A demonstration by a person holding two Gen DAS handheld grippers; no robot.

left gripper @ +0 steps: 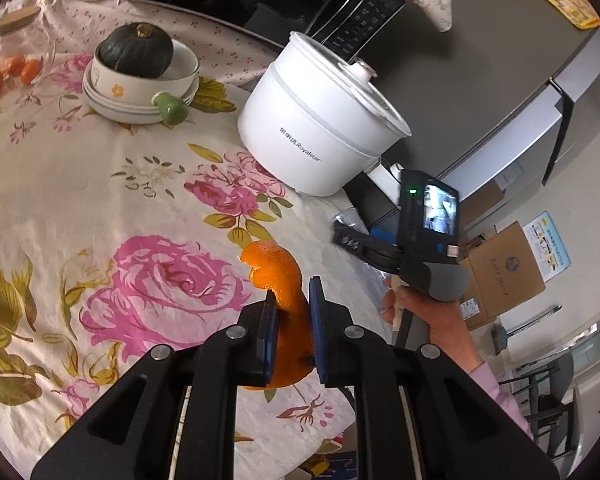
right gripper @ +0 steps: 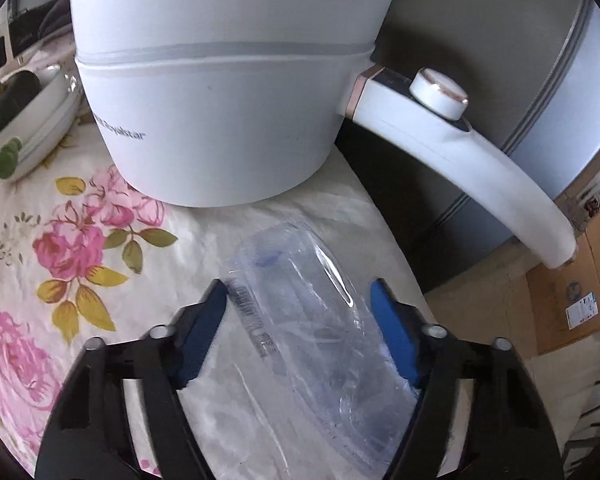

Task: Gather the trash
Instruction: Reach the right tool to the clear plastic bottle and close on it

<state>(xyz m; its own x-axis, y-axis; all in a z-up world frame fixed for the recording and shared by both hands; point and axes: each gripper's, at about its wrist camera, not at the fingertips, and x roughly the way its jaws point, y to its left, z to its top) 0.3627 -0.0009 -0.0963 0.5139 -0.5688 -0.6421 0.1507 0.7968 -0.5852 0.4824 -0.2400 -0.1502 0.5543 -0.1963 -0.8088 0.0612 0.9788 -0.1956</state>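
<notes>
Flowery cloth (left gripper: 100,184) covers your table. Your left gripper (left gripper: 292,308) pinches peel (left gripper: 278,276). Your right gripper (right gripper: 298,312) gapes around wrapper (right gripper: 312,320) near the edge; squeeze crooked and it may slide off.

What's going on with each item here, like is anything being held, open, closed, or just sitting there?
left gripper: shut on the orange peel.
orange peel: pinched, lifted above the cloth.
right gripper: open around the clear plastic package.
clear plastic package: lying flat, not gripped.
white pot: lid on, upright.
dark squash: resting in the bowl.
</notes>
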